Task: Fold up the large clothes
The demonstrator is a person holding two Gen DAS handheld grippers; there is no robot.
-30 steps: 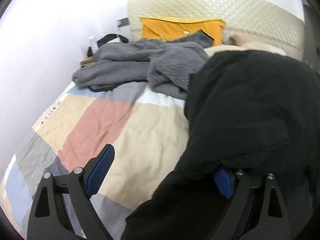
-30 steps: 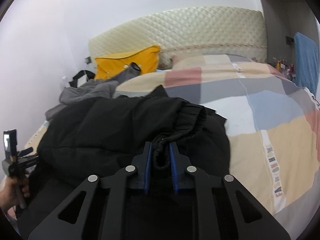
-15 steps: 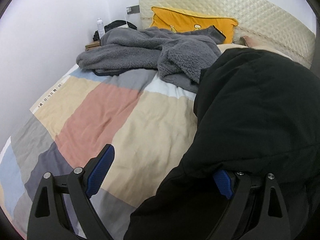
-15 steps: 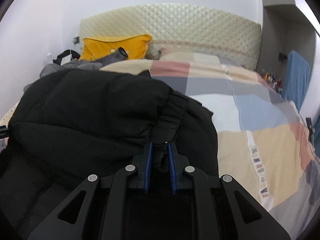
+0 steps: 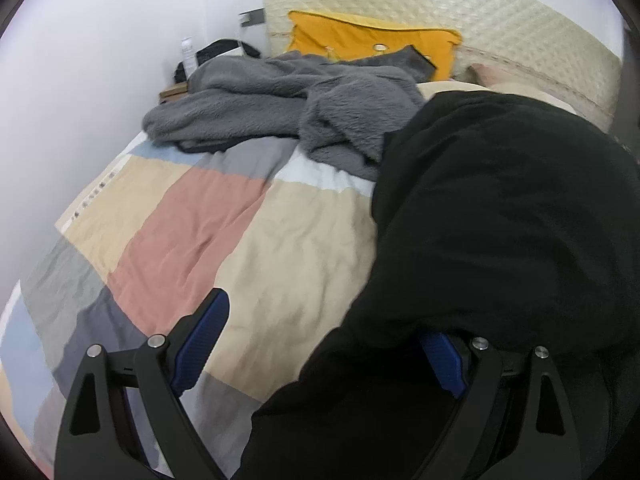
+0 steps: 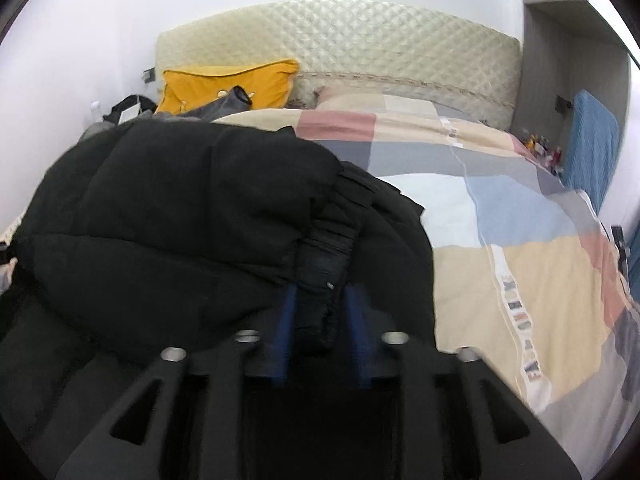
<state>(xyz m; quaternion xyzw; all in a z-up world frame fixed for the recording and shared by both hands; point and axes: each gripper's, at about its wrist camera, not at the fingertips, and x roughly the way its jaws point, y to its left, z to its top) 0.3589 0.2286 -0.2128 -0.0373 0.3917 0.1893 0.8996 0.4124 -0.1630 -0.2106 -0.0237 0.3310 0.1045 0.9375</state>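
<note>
black jacket (image 5: 500, 208) lies beside grey fleece (image 5: 296, 108) near yellow pillow (image 5: 372, 36).

I see soft, even indoor light, bright white walls slightly washed out, strong fisheye bending with dark corners, puffy black padded jacket (image 6: 168, 208) nearly detail-less, right hand-held gripper (image 6: 318, 320) motion-blurred.

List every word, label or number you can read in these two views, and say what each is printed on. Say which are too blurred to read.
Strip of capital letters on the duvet, right wrist view: blurred, ends roughly "...HOME"; not readable in full.
Strip of marks along the duvet's edge, left wrist view: too small to read.
Bottle by the wall: no label legible.
Black jacket: no text visible.
</note>
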